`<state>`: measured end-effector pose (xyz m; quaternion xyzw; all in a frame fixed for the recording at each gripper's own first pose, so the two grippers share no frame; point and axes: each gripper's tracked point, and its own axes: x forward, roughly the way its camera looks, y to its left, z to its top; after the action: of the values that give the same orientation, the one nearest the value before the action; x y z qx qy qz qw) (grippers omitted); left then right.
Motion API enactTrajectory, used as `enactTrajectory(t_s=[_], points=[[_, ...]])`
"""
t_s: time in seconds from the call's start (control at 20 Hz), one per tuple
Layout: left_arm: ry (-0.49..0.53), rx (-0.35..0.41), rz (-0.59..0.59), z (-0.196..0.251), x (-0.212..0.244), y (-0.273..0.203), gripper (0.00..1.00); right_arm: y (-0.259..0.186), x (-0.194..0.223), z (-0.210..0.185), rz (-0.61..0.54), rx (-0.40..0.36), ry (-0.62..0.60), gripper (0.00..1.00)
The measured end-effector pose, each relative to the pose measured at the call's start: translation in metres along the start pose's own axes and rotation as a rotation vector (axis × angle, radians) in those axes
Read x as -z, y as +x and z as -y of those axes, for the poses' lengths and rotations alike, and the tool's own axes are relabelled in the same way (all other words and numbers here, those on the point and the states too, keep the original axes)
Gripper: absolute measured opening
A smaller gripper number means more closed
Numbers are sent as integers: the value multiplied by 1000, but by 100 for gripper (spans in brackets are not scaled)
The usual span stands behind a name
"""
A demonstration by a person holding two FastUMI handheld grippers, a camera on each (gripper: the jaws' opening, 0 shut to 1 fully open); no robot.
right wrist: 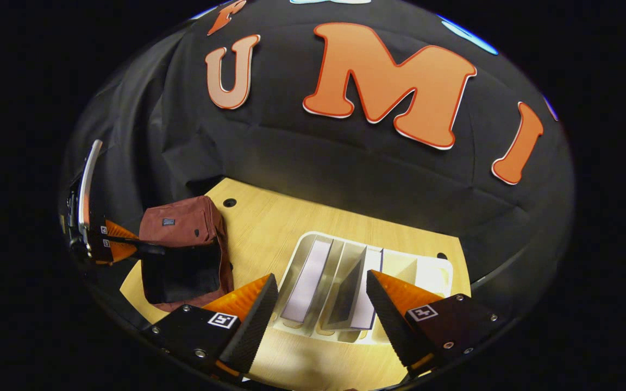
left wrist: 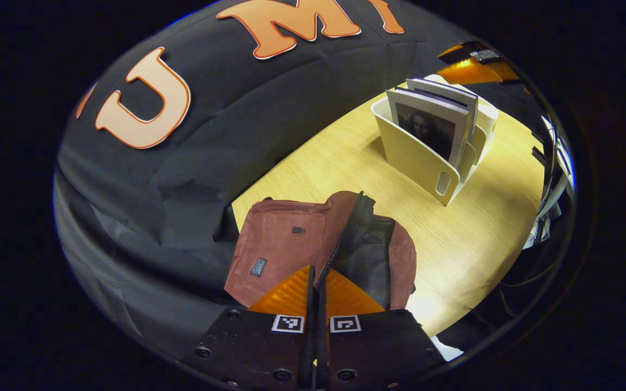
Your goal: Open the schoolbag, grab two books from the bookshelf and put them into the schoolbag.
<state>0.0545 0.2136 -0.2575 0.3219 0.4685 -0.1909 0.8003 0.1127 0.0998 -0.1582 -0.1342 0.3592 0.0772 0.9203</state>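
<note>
right tongs [right wrist: 321, 304] gape above the bookshelf [right wrist: 313, 244]; thin book [right wrist: 308, 279] likely light, floppy, pinch its top edge; left tongs [left wrist: 318, 282] closed on schoolbag [left wrist: 286, 239] flap

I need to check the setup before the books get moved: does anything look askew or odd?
Nothing stands out. The schoolbag lies open on the table, both books stand in the bookshelf, nothing spilled. The left gripper is pinched on the bag's opening edge.
</note>
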Motion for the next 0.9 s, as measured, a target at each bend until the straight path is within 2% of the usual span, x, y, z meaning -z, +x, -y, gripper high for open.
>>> enactTrajectory(t_s=[0.1,0.3,0.4,0.75,0.9], points=[[24,20,10,-9,-5,-2,3,4,1,-6,-53,-8,-21,97],[77,63,43,-21,-14,-7,3,24,9,-22,-191,-46,33,97],[117,66,59,-24,-16,-4,3,39,15,-9,-255,46,25,98],[151,106,100,-33,-17,-4,4,67,37,-26,-540,17,162,97],[140,119,111,-39,-15,-3,4,76,42,-20,-625,38,175,92]])
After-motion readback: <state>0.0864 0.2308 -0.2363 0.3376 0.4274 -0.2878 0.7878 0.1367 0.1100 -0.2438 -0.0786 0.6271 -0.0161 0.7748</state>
